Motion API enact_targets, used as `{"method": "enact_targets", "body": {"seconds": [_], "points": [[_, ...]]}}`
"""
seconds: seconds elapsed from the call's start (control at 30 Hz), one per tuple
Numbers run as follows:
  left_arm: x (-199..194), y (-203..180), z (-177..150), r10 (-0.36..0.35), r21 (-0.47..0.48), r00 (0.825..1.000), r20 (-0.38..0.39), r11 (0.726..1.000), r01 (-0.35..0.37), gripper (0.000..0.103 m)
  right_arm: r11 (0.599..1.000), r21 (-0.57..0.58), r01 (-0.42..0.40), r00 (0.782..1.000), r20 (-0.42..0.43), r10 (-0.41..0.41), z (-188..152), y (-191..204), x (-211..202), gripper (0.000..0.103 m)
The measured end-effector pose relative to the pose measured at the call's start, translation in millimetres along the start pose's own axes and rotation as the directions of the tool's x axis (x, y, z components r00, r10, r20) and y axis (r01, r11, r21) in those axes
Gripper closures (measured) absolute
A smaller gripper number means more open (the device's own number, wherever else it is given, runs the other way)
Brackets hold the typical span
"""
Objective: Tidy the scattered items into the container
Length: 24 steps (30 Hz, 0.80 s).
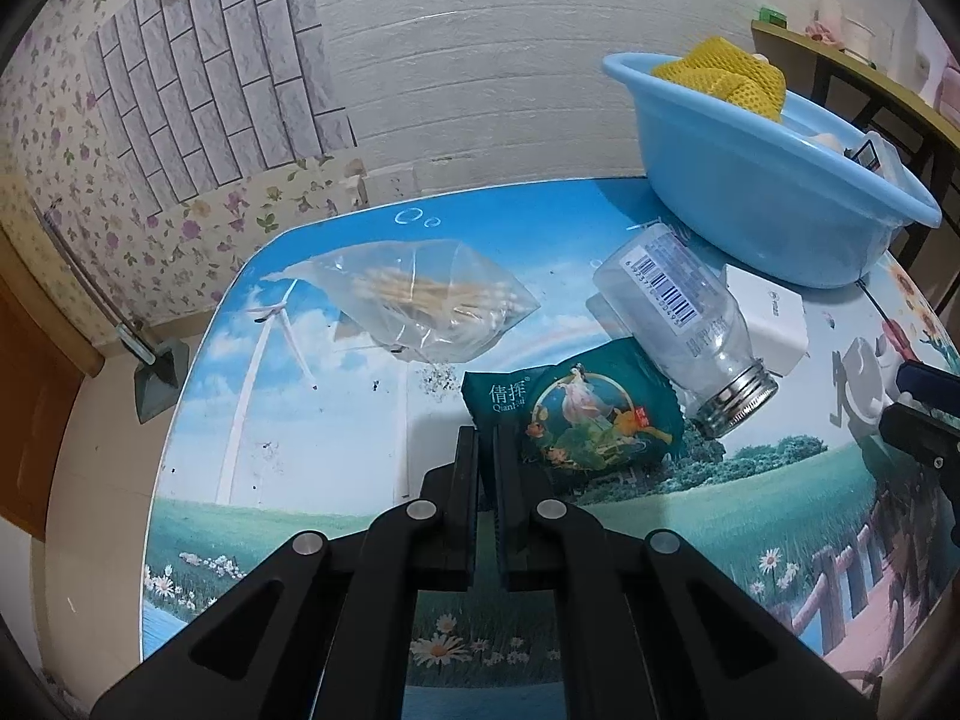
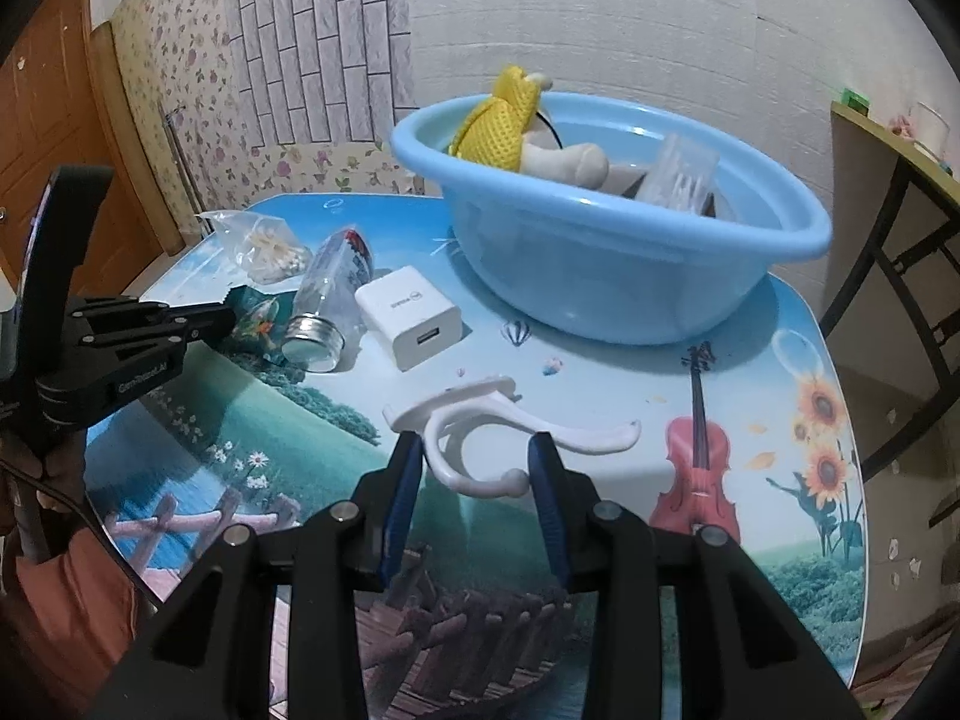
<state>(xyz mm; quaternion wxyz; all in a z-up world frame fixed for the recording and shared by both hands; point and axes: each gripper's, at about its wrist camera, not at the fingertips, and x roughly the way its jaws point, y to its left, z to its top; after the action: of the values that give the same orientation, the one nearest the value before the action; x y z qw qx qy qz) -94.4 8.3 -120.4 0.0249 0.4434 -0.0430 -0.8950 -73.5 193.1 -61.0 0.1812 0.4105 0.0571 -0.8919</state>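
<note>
Hook (image 2: 510,420), white plastic, lies flat on the worktop (image 2: 600,360) between the right gripper's (image 2: 477,459) spread fingers; its thin curve could skid sideways as they close. Left gripper (image 1: 486,450) fingers, nearly together, risk only creasing the green packet (image 1: 576,414).

The table (image 2: 600,360) had a bright picture on top, with a violin and sunflowers. A blue basin (image 2: 600,276) sat at 1 o'clock. A white hook (image 2: 510,414) lay in the middle. At 10 o'clock lay a white charger (image 2: 408,315), touching a glass bottle (image 2: 330,306) on its side. Just past them lay a green packet (image 1: 576,414) and a clear bag (image 1: 420,306) of swabs.
</note>
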Motion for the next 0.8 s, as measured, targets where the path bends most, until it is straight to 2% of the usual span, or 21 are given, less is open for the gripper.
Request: {"method": "enact_targets", "body": {"seconds": [0.3,0.47,0.63,0.8], "points": [[0.8,-1.1,-1.3,0.021,-0.033,0.999,0.026,0.999,-0.020,0.100,1.000,0.002,-0.013,1.000,0.025,0.013,-1.2,-5.8,-3.7,0.067],[0.9,-13.6,-1.5,0.097,0.025,0.995,0.035,0.995,-0.098,0.099,0.999,-0.030,-0.036,0.999,0.037,0.037,-1.7,-2.0,-3.7,0.067],[1.9,-17.3,0.0,0.142,0.032,0.989,0.034,0.989,-0.143,0.099,0.997,-0.049,-0.065,0.997,0.043,0.067,-2.9,-2.5,-5.5,0.067],[6.1,-31.7,1.0,0.259,0.087,0.965,0.034,0.961,-0.261,0.099,0.996,-0.050,-0.078,0.994,0.073,0.081,-6.3,-7.7,-9.8,0.067]]}}
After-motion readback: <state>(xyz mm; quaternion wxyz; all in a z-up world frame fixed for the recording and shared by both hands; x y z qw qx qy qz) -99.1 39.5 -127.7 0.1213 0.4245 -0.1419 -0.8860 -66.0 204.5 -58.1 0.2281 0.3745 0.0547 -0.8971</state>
